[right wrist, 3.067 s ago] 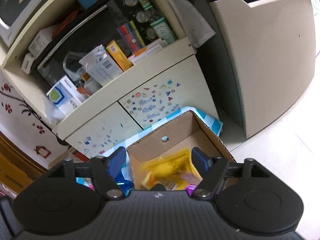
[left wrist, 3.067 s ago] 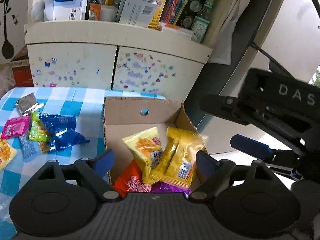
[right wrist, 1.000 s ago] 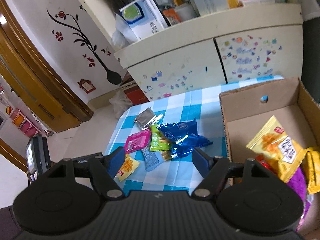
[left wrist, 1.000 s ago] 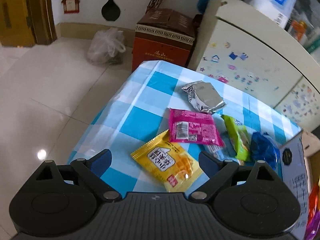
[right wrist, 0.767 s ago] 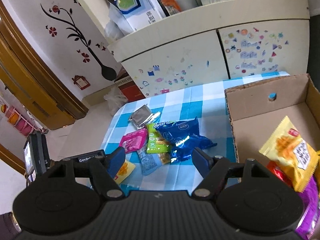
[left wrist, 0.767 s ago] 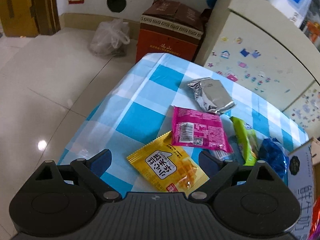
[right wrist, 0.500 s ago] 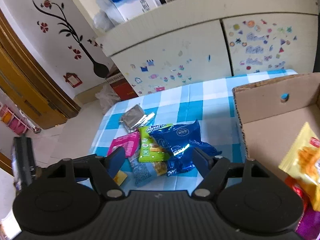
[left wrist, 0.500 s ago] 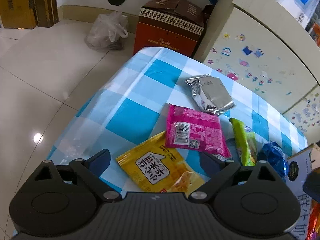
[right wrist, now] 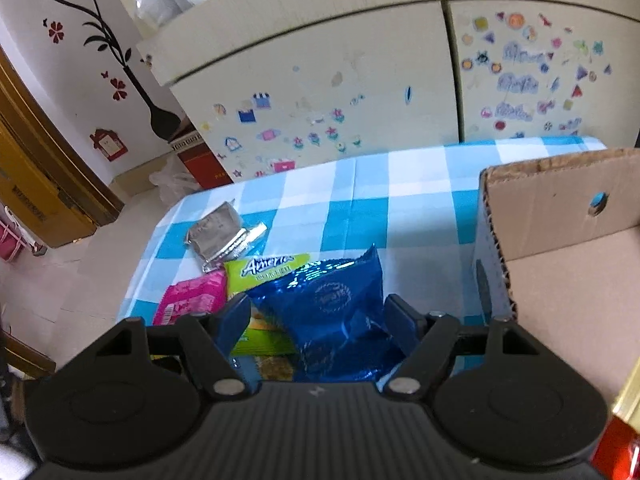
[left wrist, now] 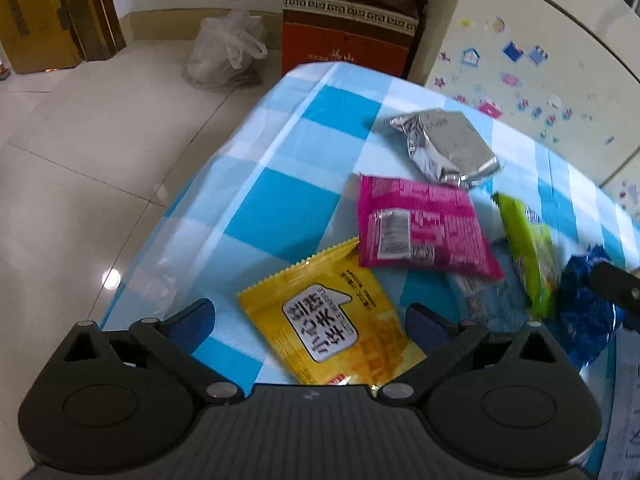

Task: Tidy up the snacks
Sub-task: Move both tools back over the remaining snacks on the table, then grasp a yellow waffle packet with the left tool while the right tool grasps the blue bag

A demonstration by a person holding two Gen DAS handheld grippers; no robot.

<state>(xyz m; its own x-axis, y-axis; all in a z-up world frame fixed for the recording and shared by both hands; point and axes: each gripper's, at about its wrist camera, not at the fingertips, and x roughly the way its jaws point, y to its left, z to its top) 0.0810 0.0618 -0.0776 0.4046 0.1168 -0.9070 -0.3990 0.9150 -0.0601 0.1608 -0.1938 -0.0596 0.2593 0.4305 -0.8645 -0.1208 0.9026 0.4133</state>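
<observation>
Both hand-held grippers have dropped in on the loose pile over the last second or so, coming from up over the cardboard box (right wrist: 560,248) where they were a few seconds back.

The left hand-held gripper (left wrist: 308,322) has just been opening its jaws wider, and now they straddle the yellow packet (left wrist: 328,328) lying flat on the checked table (left wrist: 276,204). The pads aren't pressing on it, so it's open with nothing gripped. A second ago the packet sat further out ahead of the fingers; now it fills the gap between them.

The right hand-held gripper (right wrist: 316,320) has closed in a lot too. The blue packet (right wrist: 332,300) used to be small and well ahead, and now it sits right between the fingers. The jaws stand part open and I don't see them squeezing the wrapper, so nothing is held there either.

The pink packet (left wrist: 416,228), silver packet (left wrist: 444,148) and green packet (left wrist: 528,252) lie on the table just beside those two, untouched. The box is at the right of the table with some snacks already in it.

My read: this is the reach for a two-handed pick, yellow on the left and blue on the right, then off to the box. Five packets are left on the table.
</observation>
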